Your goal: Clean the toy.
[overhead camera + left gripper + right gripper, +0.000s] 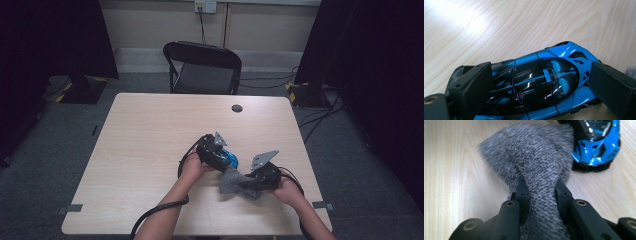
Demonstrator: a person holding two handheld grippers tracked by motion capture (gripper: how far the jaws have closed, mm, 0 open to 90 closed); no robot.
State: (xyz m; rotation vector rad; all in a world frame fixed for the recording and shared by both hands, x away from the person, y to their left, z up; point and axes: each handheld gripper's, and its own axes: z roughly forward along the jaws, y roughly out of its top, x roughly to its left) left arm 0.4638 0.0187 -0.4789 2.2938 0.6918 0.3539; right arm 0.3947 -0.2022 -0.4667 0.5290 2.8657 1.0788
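Pinching grey cloth (534, 167) bunched between your right gripper (541, 191) fingers, wad trailing forward over bench (454, 170). Blue toy car (596, 145) sits just beyond cloth, ahead and right, nose toward you. Left gripper (541, 82) fingers clamp car across its flanks, long axis crossing them. Cloth nearly touches nose; wipe forward.

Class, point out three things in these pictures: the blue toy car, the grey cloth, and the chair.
Toy car (541, 82): left gripper view, on its dark glass roof.
Cloth (534, 157): right gripper view, on the bunched fabric ahead of the jaws.
Chair (206, 77): high view, on its black seat.
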